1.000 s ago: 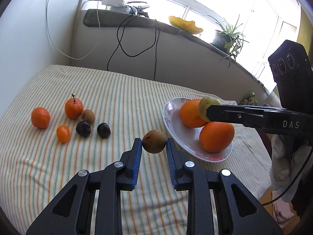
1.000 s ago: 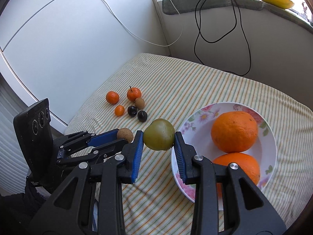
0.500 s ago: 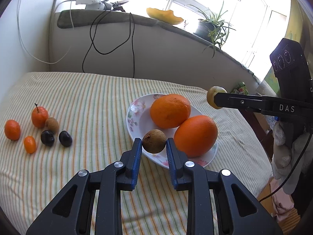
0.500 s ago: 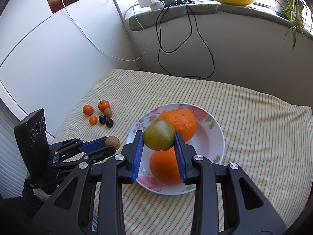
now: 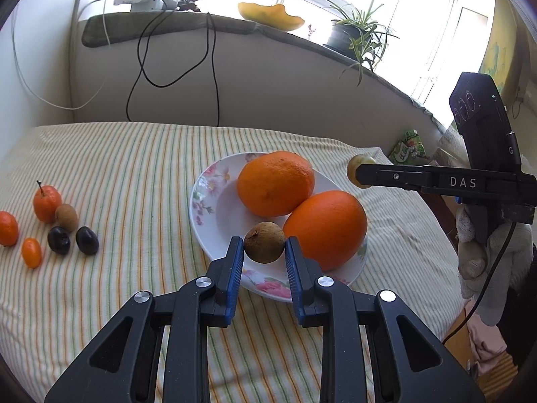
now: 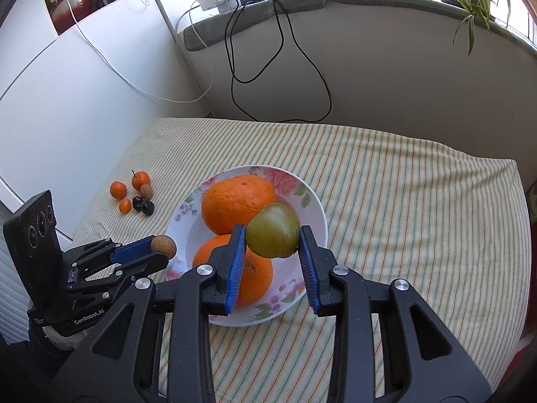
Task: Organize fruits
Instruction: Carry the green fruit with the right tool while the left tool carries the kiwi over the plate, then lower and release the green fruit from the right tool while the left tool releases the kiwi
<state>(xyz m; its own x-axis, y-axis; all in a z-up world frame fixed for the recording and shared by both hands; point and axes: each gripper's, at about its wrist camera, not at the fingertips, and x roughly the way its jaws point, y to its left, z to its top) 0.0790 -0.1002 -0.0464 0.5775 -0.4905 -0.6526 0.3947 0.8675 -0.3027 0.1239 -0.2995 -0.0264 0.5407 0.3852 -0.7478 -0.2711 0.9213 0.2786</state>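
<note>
Left gripper (image 5: pixel 264 252) is clamped on a small brown fruit (image 5: pixel 264 241) above the flowered plate (image 5: pixel 214 208) at its 6 o'clock rim. Right gripper (image 6: pixel 272 250) grips a green fruit (image 6: pixel 272 230), seemingly over the two oranges (image 6: pixel 237 203). Small fruits (image 5: pixel 50 221) lie at 9 o'clock on the striped cloth (image 5: pixel 127 168).

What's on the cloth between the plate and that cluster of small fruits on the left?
Nothing: in the left wrist view, only bare striped tablecloth separates the floral plate from the nearest dark fruit. The right wrist view agrees.
</note>
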